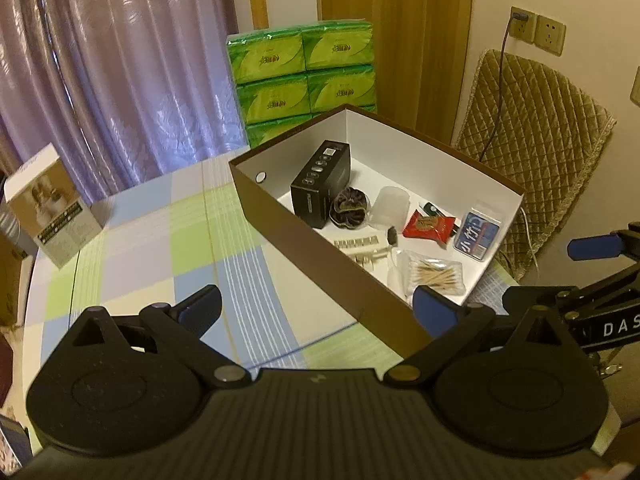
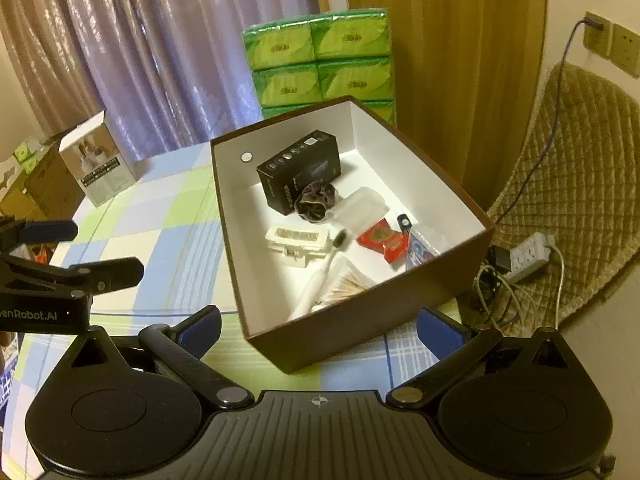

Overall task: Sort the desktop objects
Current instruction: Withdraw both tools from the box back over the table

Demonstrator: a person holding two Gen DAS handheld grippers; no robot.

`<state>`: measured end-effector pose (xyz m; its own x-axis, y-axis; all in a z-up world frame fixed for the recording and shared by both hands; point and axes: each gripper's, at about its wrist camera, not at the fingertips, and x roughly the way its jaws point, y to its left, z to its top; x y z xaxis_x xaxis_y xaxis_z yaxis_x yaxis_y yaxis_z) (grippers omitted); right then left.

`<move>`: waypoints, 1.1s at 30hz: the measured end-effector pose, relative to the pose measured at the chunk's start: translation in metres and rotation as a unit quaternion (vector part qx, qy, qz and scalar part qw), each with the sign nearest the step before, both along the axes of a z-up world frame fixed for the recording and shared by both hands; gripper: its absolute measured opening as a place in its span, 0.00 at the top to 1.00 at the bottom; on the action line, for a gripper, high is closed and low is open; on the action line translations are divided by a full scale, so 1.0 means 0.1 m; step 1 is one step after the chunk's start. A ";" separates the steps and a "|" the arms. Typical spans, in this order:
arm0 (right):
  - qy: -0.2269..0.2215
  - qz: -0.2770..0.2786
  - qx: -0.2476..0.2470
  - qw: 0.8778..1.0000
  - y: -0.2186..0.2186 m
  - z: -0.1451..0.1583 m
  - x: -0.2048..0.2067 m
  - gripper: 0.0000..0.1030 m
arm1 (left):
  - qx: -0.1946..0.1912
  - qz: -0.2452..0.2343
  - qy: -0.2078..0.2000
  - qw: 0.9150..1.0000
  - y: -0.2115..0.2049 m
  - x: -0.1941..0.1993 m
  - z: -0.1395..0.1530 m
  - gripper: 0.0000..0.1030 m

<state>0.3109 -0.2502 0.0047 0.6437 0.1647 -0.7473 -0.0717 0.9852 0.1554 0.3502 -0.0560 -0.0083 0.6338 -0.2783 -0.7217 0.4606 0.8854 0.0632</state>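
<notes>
A brown cardboard box (image 1: 320, 264) with a white inside stands on the checked tablecloth. In it lie a black carton (image 1: 322, 184), a dark scrunchie (image 1: 348, 210), a clear plastic case (image 1: 390, 206), a red packet (image 1: 428, 228), a blue floss box (image 1: 478, 236) and a bag of cotton swabs (image 1: 436, 276). My left gripper (image 1: 318, 312) hovers open at the box's near left side, holding nothing. My right gripper (image 2: 320, 332) is open in front of the box's (image 2: 360, 332) near corner, also with nothing in it. A white toothbrush (image 2: 316, 284) shows in the right wrist view.
A white product carton (image 1: 52, 208) stands at the table's far left. Stacked green tissue packs (image 1: 304, 76) rise behind the box. A quilted chair (image 1: 532, 140) is to the right, and a power strip (image 2: 528, 256) with cables lies on the floor beside it. Purple curtains hang behind.
</notes>
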 end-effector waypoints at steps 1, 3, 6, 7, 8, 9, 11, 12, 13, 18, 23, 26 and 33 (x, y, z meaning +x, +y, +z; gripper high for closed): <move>-0.001 -0.004 0.000 1.000 0.01 0.01 -0.04 0.02 | 0.000 0.001 0.000 1.000 0.02 -0.03 0.01 0.03; -0.003 -0.013 -0.003 1.000 0.04 0.03 -0.11 0.02 | 0.001 0.000 -0.005 1.000 0.06 -0.10 0.04 0.03; -0.006 -0.022 -0.006 1.000 0.09 0.08 -0.21 0.02 | -0.004 -0.001 -0.004 1.000 0.12 -0.18 0.09 0.03; -0.008 -0.025 -0.008 1.000 0.11 0.10 -0.25 0.02 | -0.008 -0.002 -0.004 1.000 0.14 -0.21 0.11 0.03; -0.011 -0.027 -0.010 1.000 0.14 0.12 -0.28 0.02 | -0.010 -0.003 -0.005 1.000 0.17 -0.24 0.13 0.03; -0.013 -0.030 -0.012 0.999 0.17 0.14 -0.31 0.02 | -0.011 -0.004 -0.005 1.000 0.19 -0.27 0.15 0.03; -0.017 -0.036 -0.012 0.999 0.21 0.18 -0.38 0.02 | -0.012 -0.011 -0.006 1.000 0.22 -0.33 0.19 0.03; -0.018 -0.038 -0.011 0.999 0.24 0.19 -0.42 0.02 | -0.012 -0.014 -0.006 1.000 0.23 -0.36 0.20 0.03; -0.019 -0.040 -0.010 0.999 0.26 0.20 -0.45 0.02 | -0.013 -0.016 -0.006 1.000 0.25 -0.38 0.22 0.02; -0.026 -0.054 -0.010 0.998 0.38 0.26 -0.62 0.02 | -0.013 -0.024 -0.013 1.000 0.36 -0.52 0.29 0.02; -0.030 -0.067 -0.009 0.997 0.50 0.30 -0.79 0.02 | -0.012 -0.027 -0.018 0.999 0.50 -0.64 0.33 0.02; -0.032 -0.073 -0.011 0.997 0.56 0.30 -0.90 0.02 | -0.012 -0.030 -0.019 0.999 0.58 -0.71 0.34 0.02; -0.027 -0.081 -0.015 0.996 0.70 0.26 -1.12 0.02 | -0.014 -0.033 -0.017 0.999 0.73 -0.89 0.29 0.02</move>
<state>0.1992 -0.1805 0.0304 0.6990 0.0334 -0.7143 0.0806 0.9889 0.1251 0.2614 0.0169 0.0211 0.6377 -0.3403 -0.6911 0.5160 0.8548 0.0552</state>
